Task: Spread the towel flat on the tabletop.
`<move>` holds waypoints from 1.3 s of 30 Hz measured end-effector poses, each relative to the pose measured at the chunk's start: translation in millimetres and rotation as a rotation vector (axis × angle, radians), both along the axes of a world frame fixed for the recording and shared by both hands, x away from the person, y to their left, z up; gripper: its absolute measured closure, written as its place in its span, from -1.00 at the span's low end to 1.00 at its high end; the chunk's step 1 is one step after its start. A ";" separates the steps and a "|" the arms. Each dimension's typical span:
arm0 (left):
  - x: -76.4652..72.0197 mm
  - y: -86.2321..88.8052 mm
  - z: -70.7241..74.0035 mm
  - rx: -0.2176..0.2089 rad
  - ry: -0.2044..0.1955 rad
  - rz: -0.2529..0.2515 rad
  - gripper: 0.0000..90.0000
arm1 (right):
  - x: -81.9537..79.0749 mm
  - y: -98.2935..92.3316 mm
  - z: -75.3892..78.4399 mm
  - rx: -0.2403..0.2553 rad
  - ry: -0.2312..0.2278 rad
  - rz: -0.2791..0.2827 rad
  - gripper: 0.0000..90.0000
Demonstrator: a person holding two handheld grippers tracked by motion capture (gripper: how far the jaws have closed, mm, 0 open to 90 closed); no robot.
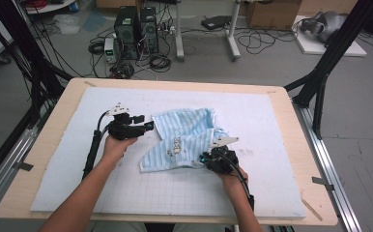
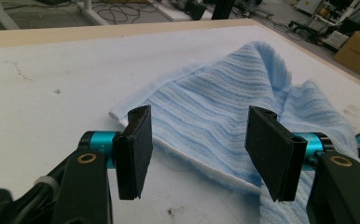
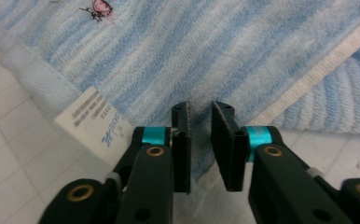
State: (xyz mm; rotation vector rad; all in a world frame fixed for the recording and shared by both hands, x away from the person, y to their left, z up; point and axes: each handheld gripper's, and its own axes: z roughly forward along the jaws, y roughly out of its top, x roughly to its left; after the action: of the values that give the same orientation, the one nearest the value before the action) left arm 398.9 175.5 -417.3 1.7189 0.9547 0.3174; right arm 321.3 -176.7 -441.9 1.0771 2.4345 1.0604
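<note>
While left gripper (image 2: 194,154) gapes | right gripper (image 3: 200,144) pinches towel (image 1: 184,140) edge

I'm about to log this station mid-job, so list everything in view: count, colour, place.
towel: one, light blue and white striped, crumpled mid-table
care label: one, white, at the towel's edge by the right gripper
embroidered motif: one, pink, on the towel
mat: one, white with grid, covering the table
table: one, light wood
computer towers: two, black, on the floor behind
cardboard box: one, brown, far floor
left gripper: black, jaws open over the towel's edge
right gripper: black, jaws shut on the towel's near edge
</note>
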 end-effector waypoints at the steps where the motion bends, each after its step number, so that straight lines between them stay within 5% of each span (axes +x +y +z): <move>1: -0.5 0.6 -0.1 -0.002 -0.004 0.003 -0.07 | -1.6 -1.3 0.8 -0.002 -0.009 0.008 0.92; 6: -4.1 6.3 -4.4 -0.016 -0.003 0.019 -0.06 | -12.9 -13.2 5.9 0.001 -0.058 0.001 0.98; 22: -8.1 8.2 -7.0 -0.023 -0.004 0.026 -0.06 | -52.5 -77.6 13.9 0.003 -0.099 -0.149 0.98; 24: -7.6 6.6 -8.6 -0.024 0.003 0.023 -0.06 | -52.6 -81.4 14.7 0.033 -0.093 -0.163 0.69; 28: -8.1 3.5 -9.6 -0.025 0.002 0.016 -0.06 | -44.0 -67.1 13.1 0.083 -0.090 -0.154 0.24; 34: -8.5 6.5 -8.4 -0.028 0.003 0.025 -0.07 | -20.0 -17.6 2.2 0.074 -0.070 -0.066 0.05; 36: -8.8 8.4 -7.5 -0.028 0.001 0.029 -0.07 | -14.2 -3.7 -3.5 0.018 -0.035 -0.037 0.21; 39: -9.4 10.0 -7.5 -0.022 0.004 0.030 -0.08 | -13.7 -1.3 -4.7 0.048 -0.003 0.017 0.82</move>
State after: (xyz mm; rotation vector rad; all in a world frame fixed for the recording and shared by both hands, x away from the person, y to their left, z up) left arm 389.5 185.5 -424.8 1.6875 0.9846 0.3219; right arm 307.6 -178.0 -446.5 1.0708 2.4311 1.1304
